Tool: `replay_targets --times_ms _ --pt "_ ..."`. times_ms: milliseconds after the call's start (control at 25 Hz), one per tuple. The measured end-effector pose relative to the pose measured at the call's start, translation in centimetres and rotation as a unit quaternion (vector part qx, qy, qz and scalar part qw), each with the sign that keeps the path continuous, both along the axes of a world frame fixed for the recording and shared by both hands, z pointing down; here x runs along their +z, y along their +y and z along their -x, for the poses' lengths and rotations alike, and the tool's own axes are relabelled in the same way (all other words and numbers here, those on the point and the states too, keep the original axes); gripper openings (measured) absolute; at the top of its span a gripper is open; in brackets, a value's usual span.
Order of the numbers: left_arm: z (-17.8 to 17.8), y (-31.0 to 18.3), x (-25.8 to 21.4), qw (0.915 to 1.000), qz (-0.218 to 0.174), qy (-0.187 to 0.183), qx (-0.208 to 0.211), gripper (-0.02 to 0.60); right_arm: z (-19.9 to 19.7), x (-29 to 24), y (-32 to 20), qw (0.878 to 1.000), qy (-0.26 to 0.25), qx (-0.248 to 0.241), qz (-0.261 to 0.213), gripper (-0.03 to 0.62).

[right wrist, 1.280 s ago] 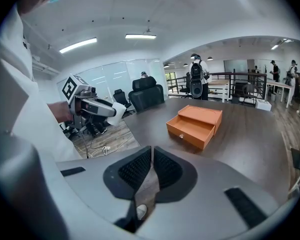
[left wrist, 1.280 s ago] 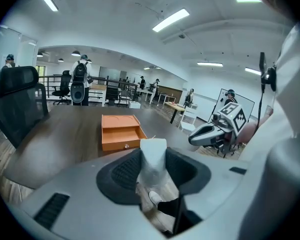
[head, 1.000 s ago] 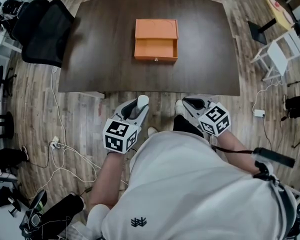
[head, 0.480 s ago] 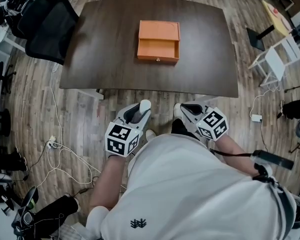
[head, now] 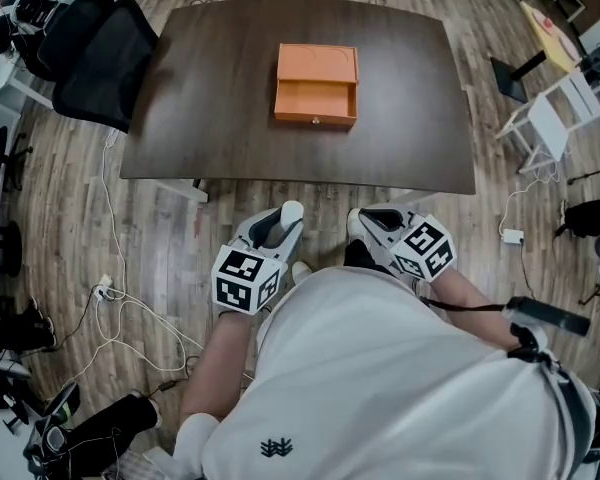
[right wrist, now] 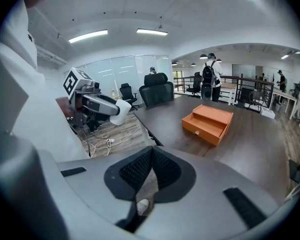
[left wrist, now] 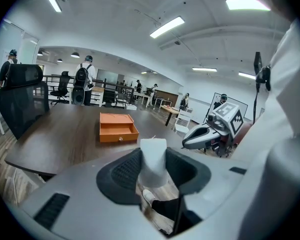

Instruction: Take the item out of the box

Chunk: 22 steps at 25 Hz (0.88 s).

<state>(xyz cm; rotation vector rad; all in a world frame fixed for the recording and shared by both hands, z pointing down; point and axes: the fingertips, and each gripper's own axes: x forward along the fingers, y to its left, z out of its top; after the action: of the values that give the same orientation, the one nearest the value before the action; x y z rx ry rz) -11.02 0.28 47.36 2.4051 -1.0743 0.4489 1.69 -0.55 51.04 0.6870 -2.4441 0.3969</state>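
One orange box (head: 316,85), drawer (head: 315,99) open; white item (left wrist: 153,156) in L claw (head: 283,219).

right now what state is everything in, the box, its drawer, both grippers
orange box: sitting flat on the table, no gripper near it
drawer: pulled out, nothing visible inside
left gripper: closed on a white item, held off the table's near edge
right gripper: jaws together, nothing between them
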Motion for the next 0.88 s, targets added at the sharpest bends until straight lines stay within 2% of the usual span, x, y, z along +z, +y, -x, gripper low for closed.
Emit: replay_targets --times_ms 880 --pt "-0.44 0.64 0.59 0.9999 0.008 -0.006 0.011 0.164 0.36 0.12 0.7 1.0 0.002 -0.003 -0.007 0.003"
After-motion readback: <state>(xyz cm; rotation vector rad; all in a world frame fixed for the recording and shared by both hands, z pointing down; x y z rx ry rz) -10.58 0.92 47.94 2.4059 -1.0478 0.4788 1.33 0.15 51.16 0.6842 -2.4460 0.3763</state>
